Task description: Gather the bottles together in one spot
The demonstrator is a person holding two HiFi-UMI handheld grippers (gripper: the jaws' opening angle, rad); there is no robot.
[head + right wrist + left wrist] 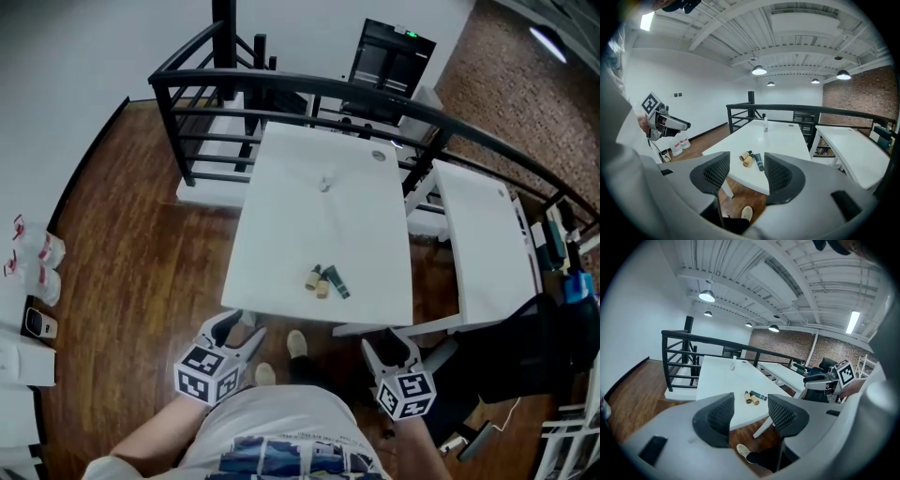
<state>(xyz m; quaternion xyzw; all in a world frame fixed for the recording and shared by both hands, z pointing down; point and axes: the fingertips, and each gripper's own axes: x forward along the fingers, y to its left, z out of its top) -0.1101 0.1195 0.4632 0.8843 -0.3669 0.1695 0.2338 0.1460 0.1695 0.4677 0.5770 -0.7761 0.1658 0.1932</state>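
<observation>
Near the front edge of the white table (281,234) lie two tan bottles (313,277) (322,289) and a dark teal tube (337,282), close together. A small clear bottle (325,183) stands alone toward the far end. The same group appears in the left gripper view as tan bottles (751,398) and tube (758,395), and in the right gripper view as tan bottles (746,158) and tube (758,162). My left gripper (236,330) and right gripper (391,349) hang short of the table's front edge, both open and empty.
A second white table (483,234) stands to the right. A black railing (281,89) runs behind both tables. A black chair (530,347) sits at the right. Plastic bottles (42,267) are on the wooden floor at far left. The person's feet (295,344) are below.
</observation>
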